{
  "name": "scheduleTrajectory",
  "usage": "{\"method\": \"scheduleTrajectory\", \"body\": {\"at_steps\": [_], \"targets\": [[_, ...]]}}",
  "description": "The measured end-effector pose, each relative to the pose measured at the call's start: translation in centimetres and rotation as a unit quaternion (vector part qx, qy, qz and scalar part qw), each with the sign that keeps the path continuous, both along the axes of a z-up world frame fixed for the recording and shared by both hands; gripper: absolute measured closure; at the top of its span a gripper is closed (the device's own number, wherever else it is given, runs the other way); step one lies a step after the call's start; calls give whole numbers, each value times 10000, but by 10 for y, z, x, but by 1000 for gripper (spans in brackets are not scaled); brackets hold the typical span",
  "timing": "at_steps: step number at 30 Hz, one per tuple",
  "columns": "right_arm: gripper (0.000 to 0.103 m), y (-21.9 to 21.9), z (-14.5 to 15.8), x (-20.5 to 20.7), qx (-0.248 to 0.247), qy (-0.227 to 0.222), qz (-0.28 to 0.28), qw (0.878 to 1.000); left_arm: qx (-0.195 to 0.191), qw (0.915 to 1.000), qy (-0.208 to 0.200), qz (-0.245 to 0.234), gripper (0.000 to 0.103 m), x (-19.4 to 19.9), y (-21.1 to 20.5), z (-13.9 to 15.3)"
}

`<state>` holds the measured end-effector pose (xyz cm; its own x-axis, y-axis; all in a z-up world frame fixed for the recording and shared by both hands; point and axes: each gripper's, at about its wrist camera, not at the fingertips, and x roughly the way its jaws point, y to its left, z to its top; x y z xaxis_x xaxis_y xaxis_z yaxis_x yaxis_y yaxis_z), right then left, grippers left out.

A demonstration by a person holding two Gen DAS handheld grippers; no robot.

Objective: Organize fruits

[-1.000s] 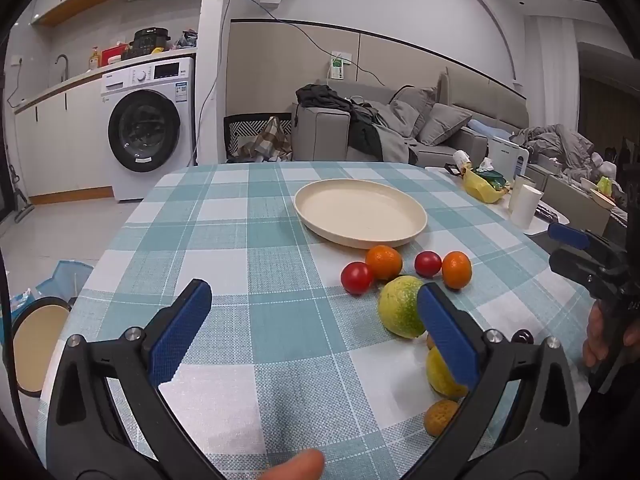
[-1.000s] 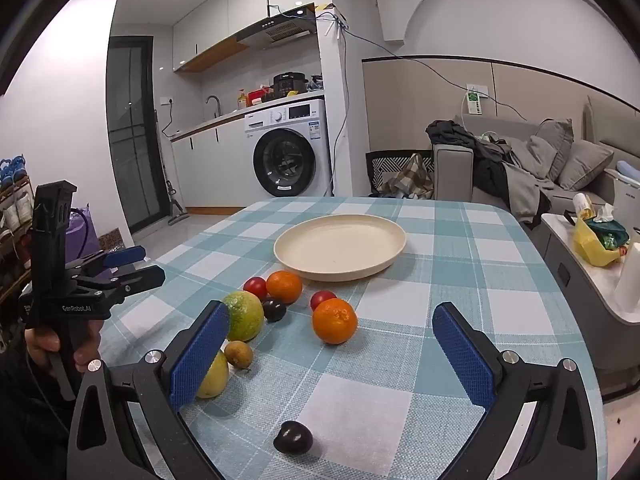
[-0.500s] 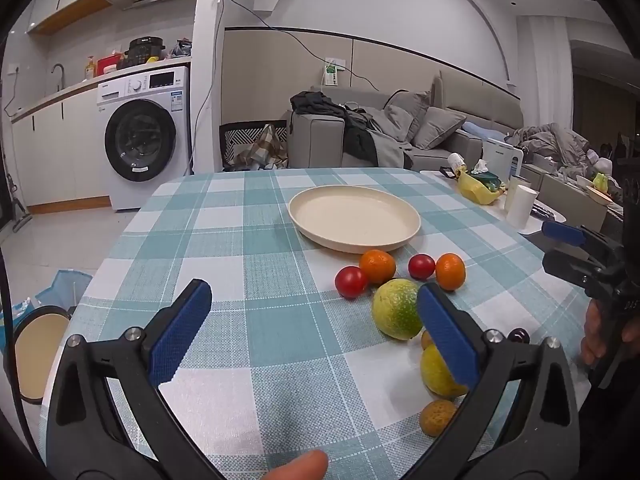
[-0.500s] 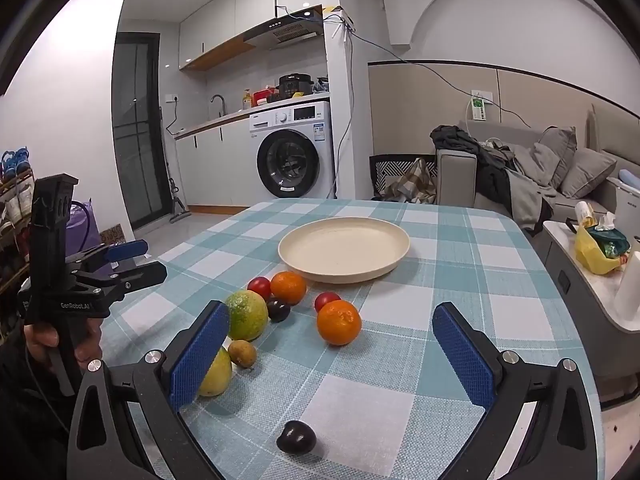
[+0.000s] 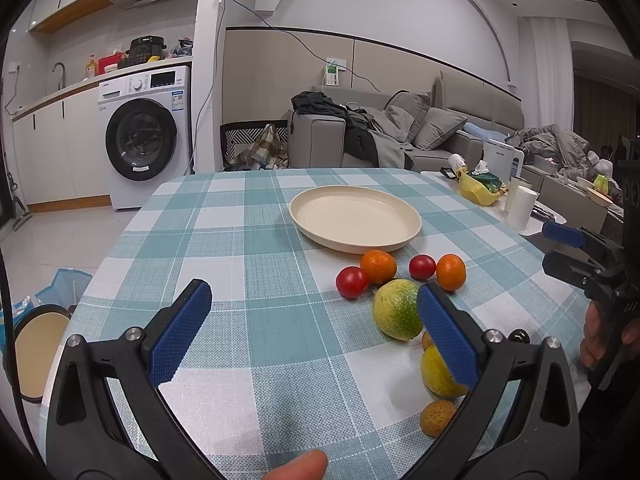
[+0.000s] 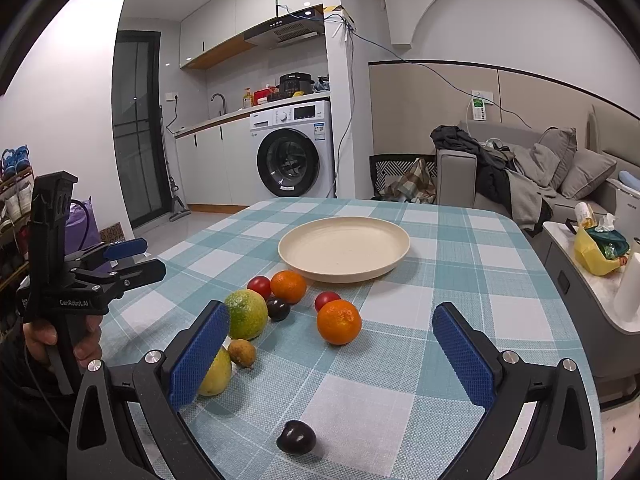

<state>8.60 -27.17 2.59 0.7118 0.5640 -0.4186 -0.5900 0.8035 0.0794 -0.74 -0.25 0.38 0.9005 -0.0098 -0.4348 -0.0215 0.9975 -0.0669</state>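
Note:
A cream plate sits empty on the checked table. In front of it lie several fruits: two oranges, two red tomatoes, a green-yellow citrus, a yellow lemon, a small brown fruit and dark plums. My left gripper is open and empty above the table, left of the fruits. My right gripper is open and empty, near the closest orange.
The table's edge drops off on the right toward a side table with a yellow bag and a paper roll. A sofa and a washing machine stand behind. A bin sits on the floor at the left.
Both grippers have drifted slightly; the view has risen a little. No fruit has moved and both grippers stay open.

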Motion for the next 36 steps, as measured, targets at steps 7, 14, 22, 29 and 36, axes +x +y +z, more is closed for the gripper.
{"method": "scheduleTrajectory", "body": {"at_steps": [7,14,22,29,36], "targets": [[0,0,0,-1,20,37,-3,10000,-29,10000,58,10,1,2,1,-1],[0,0,0,0,18,56,2,10000,-15,10000,66,-32,1,3,0,-1],[0,0,-1,1,-11,54,-4,10000,126,9998,11,-151,1,3,-8,-2],[0,-1,-2,2,-33,45,-13,10000,286,9994,-36,-207,1,0,-15,0],[0,0,-2,2,-34,54,-19,10000,242,9995,28,-215,1,0,-11,-1]]}}
